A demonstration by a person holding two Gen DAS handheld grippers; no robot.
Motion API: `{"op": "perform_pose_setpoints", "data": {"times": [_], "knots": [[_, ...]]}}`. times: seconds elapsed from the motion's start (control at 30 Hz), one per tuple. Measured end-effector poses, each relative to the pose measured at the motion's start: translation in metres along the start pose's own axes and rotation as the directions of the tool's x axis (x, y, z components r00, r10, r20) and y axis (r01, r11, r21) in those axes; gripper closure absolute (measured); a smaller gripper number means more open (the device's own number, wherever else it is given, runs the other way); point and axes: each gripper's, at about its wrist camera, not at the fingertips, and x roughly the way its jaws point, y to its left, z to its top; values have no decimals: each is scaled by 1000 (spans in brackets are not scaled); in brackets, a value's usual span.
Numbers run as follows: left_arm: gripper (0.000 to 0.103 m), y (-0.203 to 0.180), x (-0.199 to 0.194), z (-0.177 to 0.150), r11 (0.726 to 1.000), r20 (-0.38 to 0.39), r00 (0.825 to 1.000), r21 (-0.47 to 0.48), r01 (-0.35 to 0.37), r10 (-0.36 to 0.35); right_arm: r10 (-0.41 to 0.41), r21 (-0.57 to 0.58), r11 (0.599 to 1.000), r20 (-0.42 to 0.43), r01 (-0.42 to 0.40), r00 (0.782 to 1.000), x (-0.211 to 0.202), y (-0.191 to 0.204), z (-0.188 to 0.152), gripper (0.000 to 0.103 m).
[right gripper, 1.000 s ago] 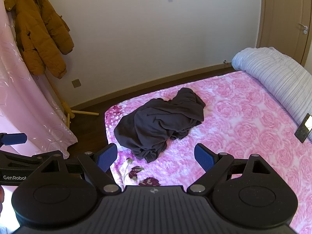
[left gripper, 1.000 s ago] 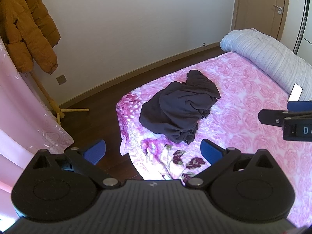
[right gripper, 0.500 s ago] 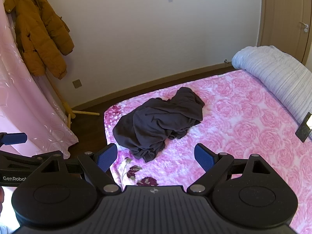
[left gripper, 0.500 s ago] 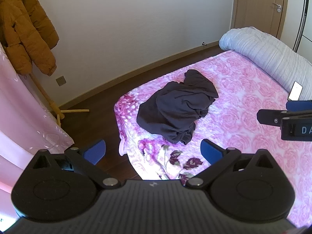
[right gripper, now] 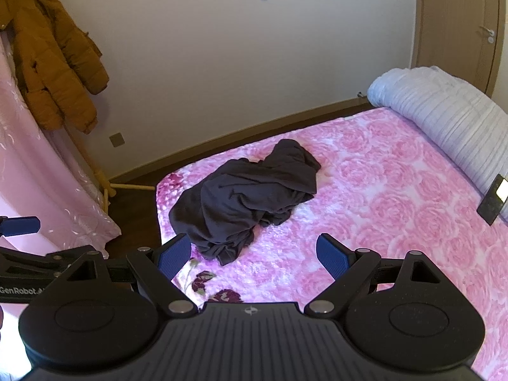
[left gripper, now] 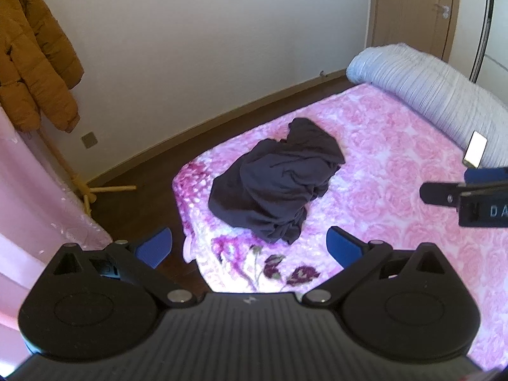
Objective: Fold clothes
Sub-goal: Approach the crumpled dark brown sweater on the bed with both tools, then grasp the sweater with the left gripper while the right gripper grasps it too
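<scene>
A dark grey garment point(left gripper: 276, 181) point(right gripper: 244, 193) lies crumpled in a heap near the foot corner of a bed with a pink rose-patterned cover point(left gripper: 397, 171) point(right gripper: 381, 190). My left gripper point(left gripper: 249, 246) hovers above the bed's corner, open and empty, short of the heap. My right gripper point(right gripper: 254, 255) is open too, with nothing between its fingers, and the heap's near edge lies just beyond its left fingertip. The right gripper's side shows at the right edge of the left wrist view, and the left gripper's side at the left edge of the right wrist view.
A rolled grey-white quilt point(left gripper: 428, 95) point(right gripper: 444, 111) lies along the bed's far right side, with a phone point(left gripper: 475, 147) point(right gripper: 495, 198) next to it. A brown coat point(left gripper: 31, 57) point(right gripper: 54, 54) hangs on a wooden stand by a pink curtain point(right gripper: 41, 174). Dark wood floor borders the bed.
Both grippers have drifted slightly, so the garment sits a little further left in each view. Both stay open and the garment has not moved.
</scene>
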Motion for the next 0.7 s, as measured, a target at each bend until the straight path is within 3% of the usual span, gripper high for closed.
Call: {"op": "perform_pose_setpoints", "data": {"times": [0.23,0.37,0.7], "knots": [[1,13,29,-1,1000,-9,1000,25,1,-1,-30,-20,999,-28,30,999,17,-15,-1,15],[1,31,66,2,999,-40,999,39,15,-14,-73,-51,996,-56,71,996,41,-22,3,15],[1,57,222,33,976,-118,984,156,153,-136,-107,-202,976,-113,83,988,154,-18,48,15]]}}
